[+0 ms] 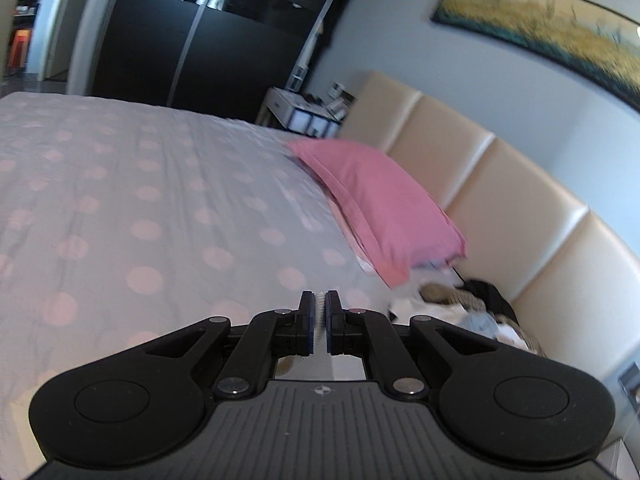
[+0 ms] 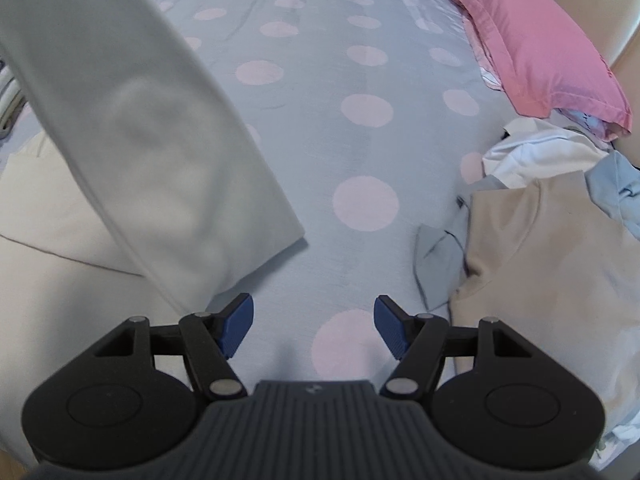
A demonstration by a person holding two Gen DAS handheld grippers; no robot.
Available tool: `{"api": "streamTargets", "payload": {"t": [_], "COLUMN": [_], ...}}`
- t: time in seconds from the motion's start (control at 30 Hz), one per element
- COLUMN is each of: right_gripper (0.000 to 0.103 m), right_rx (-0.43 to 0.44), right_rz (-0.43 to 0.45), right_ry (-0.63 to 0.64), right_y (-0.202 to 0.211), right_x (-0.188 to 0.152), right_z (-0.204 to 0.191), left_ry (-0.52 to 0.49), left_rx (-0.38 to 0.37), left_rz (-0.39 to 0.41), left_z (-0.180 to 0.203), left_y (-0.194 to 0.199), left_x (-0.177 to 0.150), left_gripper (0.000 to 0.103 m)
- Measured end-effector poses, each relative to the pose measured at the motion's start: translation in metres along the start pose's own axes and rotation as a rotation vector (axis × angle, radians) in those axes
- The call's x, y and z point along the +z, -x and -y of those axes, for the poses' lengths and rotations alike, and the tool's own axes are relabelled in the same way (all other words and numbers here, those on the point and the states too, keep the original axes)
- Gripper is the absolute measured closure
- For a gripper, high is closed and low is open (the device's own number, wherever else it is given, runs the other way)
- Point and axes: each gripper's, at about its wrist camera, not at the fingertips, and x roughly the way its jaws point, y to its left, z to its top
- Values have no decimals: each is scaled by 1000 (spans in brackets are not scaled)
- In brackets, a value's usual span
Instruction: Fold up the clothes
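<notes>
1. Left gripper (image 1: 319, 300): jaws nearly closed, pinching a thin edge of white cloth; the bed (image 1: 140, 200) lies below and ahead, the pink pillow (image 1: 380, 200) ahead to its right.
2. Right gripper (image 2: 313, 322): jaws wide, gripping nothing, above the bed.
3. Pale garment (image 2: 132, 120): hangs lifted, left of and ahead of the right gripper.
4. Pile of clothes (image 2: 540, 208): on the bed, right of the right gripper, just beside the pillow.
</notes>
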Motion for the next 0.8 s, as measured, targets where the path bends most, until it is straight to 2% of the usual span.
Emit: {"api": "streamTargets", "payload": {"t": [0.13,0.27,0.43,0.53,0.6,0.67,0.73,0.8], "right_gripper": [33,33,33,34,38,59,74,79], "right_rx": [85,149,93,77,84,92,89,69], "right_rz": [-16,-56,-89,-90,-72,-59,-54,-40], "right_ry": [3,33,148,137,101,70,38,2], "right_y": [-8,-25,-54,-65,-67,-69,-69,-67], "right_x": [-1,-3,-5,-1,4,9,13,16], "right_z": [-14,-39,-78,-88,-90,-91,-90,-87], "left_ry": [40,73,86,90,91,90,96,104], "left_rx": [24,9,-27,-47,-54,-56,-56,-54], "left_rz": [14,14,12,20,25,31,39,50], "left_z": [-21,-32,-31,-31,-32,-35,-41,-48], "left_y": [7,10,11,16,20,25,29,34], "left_x": [7,11,14,17,18,20,22,23], "left_gripper": [100,100,100,100,100,100,100,100]}}
